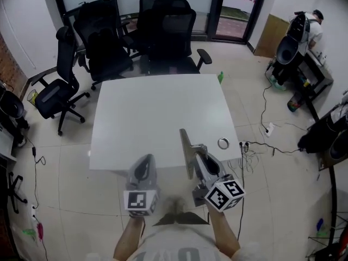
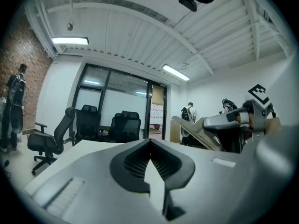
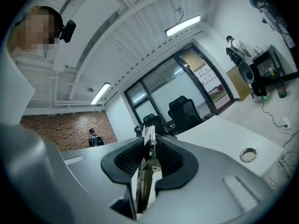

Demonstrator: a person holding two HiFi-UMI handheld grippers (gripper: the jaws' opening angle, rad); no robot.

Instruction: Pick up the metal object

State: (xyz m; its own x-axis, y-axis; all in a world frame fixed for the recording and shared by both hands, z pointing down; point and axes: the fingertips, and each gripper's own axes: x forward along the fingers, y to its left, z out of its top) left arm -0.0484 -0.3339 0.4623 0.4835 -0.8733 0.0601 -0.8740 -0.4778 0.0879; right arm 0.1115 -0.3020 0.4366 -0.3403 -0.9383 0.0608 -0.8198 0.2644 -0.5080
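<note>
The white table [image 1: 152,113] spreads below both tools. The left gripper [image 2: 149,146] hangs at its near edge, jaws together with nothing between them. The right gripper [image 3: 150,149] is clamped narrowly on the metal object [image 3: 148,139], a flat strip held edge-up over the table's near side, near a round grommet [image 1: 223,143].

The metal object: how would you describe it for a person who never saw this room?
Find the white table in the middle of the room, then the right gripper over its near edge. The metal object is the long flat grey piece clamped in its jaws, unlike the small round ring set in the table beside it.
</note>
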